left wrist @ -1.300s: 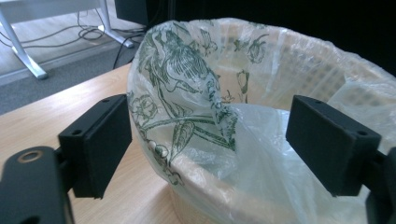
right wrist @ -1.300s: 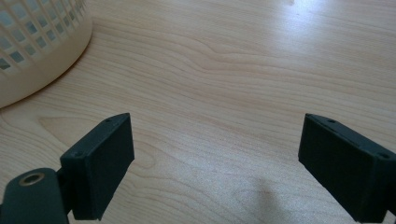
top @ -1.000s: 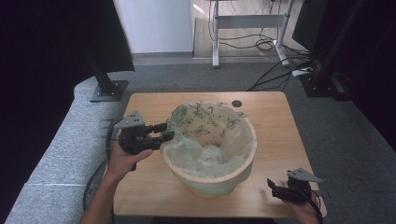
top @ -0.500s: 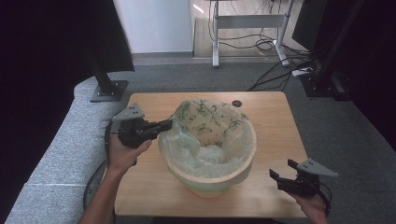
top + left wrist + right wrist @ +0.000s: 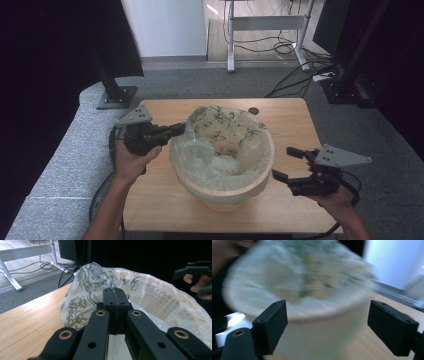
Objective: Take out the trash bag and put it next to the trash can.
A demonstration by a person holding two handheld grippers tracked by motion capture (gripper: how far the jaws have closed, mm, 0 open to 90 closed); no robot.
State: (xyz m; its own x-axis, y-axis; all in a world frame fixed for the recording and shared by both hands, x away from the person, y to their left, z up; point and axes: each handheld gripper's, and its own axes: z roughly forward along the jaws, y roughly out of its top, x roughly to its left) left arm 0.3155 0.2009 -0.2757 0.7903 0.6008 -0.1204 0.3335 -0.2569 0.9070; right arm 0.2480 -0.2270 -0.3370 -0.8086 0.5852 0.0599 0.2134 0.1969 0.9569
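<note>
Two claws flank the bin point(image 5: 225, 187): left claw point(image 5: 181, 129) pinching its bag point(image 5: 220, 125), right claw point(image 5: 285, 165) open, empty.

You get even overhead light on the desk point(image 5: 295, 125) in a sharp high view with black margins at both sides, a crisp left gripper view with daylight glare on the floor behind, and a right gripper view smeared throughout by heavy motion blur.
</note>
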